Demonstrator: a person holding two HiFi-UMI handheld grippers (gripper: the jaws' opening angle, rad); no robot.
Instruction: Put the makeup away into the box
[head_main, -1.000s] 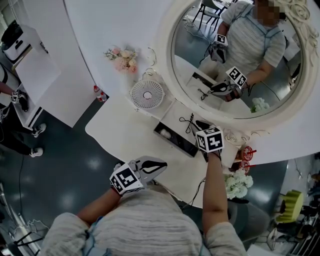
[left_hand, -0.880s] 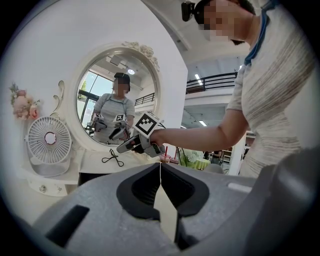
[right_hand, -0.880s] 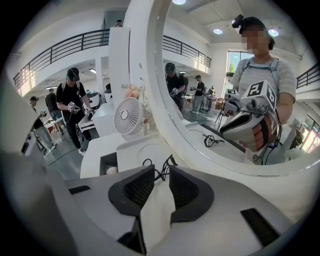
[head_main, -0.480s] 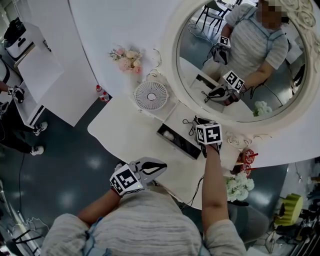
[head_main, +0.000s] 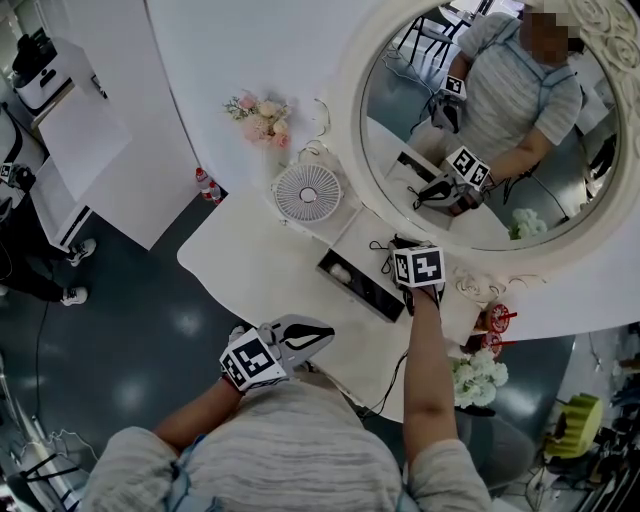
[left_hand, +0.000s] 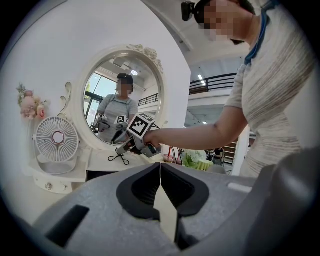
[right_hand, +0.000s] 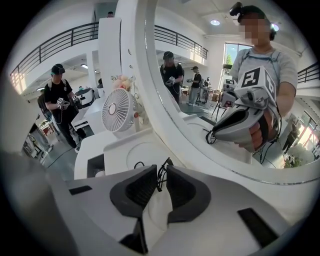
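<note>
Right gripper (head_main: 397, 246) on a black wire piece (right_hand: 163, 167) at the mirror's foot; the box (head_main: 365, 293) sits just left of it.

The wire piece lies on the raised shelf of the white table (head_main: 255, 270), right of frame centre. The right gripper's jaws are drawn close on either side of it, with only a thin slit between them and the strands filling that slit. The box is a dark open slot in the table, touching the shelf's edge, with a small white item (head_main: 341, 272) at its upper left end. The left gripper (head_main: 322, 329) hangs low at centre, off the table's near edge by the person's chest, jaws pressed together and holding nothing. A fan (head_main: 307, 196) stands up left of the box, flowers (head_main: 262, 117) on the wall above it, and the round mirror (head_main: 470, 120) fills the upper right.
</note>
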